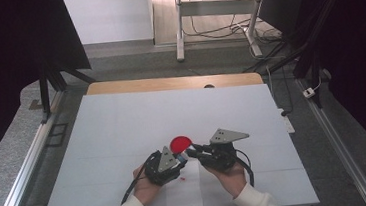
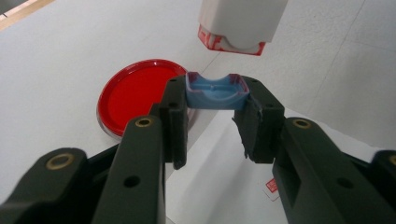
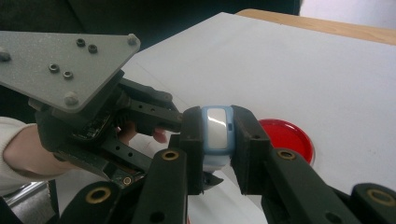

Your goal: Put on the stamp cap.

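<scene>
While you hold the two halves apart, the risk sits in the gap between them. Your left gripper (image 1: 180, 158) is clenched on the blue cap (image 2: 215, 91), its open side facing the stamp (image 2: 238, 23), which your right gripper (image 1: 194, 151) grasps by its flanks. In the left gripper view the stamp hangs at 12 o'clock from the cap, apart from it, its red inked face towards the cap.

The pair is held just above the table (image 1: 122, 123), with the ink pad (image 1: 180, 143) at 12 o'clock from the jaws and the paper (image 1: 183, 191) at 6 o'clock, a red mark (image 2: 272, 185) already on it.

If you mean to join them, a tilt of either wrist would probably catch the cap's rim on the stamp's edge and jam it crooked. Pushing then could twist the cap out of its shallow hold, since the pads grip it only by its ends.

A dropped cap may land in the open pad. A sagging stamp could smear ink on the paper or the table.
</scene>
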### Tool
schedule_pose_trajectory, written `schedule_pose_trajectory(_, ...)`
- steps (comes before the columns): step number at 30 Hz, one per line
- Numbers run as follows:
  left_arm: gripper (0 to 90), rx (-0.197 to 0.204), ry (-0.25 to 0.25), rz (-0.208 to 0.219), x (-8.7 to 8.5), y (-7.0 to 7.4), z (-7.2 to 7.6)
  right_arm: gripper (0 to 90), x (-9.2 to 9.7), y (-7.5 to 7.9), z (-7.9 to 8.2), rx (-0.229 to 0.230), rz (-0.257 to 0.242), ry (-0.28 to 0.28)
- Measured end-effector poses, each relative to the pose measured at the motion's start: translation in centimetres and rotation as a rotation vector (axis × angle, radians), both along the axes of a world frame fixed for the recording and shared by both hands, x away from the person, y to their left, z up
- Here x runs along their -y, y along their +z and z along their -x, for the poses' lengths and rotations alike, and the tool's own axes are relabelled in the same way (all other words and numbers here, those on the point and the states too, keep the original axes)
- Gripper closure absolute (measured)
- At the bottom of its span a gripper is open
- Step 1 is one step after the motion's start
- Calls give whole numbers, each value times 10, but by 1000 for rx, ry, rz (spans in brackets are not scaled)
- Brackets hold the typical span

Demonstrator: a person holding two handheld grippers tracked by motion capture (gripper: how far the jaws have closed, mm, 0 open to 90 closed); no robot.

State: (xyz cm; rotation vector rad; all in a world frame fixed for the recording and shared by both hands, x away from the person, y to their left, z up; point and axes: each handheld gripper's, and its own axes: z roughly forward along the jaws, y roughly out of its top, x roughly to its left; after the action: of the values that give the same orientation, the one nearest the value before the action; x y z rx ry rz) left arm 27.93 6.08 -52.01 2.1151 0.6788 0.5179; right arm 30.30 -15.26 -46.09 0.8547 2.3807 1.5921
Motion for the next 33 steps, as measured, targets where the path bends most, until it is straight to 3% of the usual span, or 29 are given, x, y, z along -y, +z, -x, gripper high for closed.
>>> schedule_pose_trajectory(14, 647, 15, 1, 1, 4, 1, 0, 749, -4, -3, 1, -42, -13, -52)
schedule_pose_trajectory(33, 647, 37, 3, -10, 6, 1, 2, 749, -5, -6, 0, -74, -19, -68)
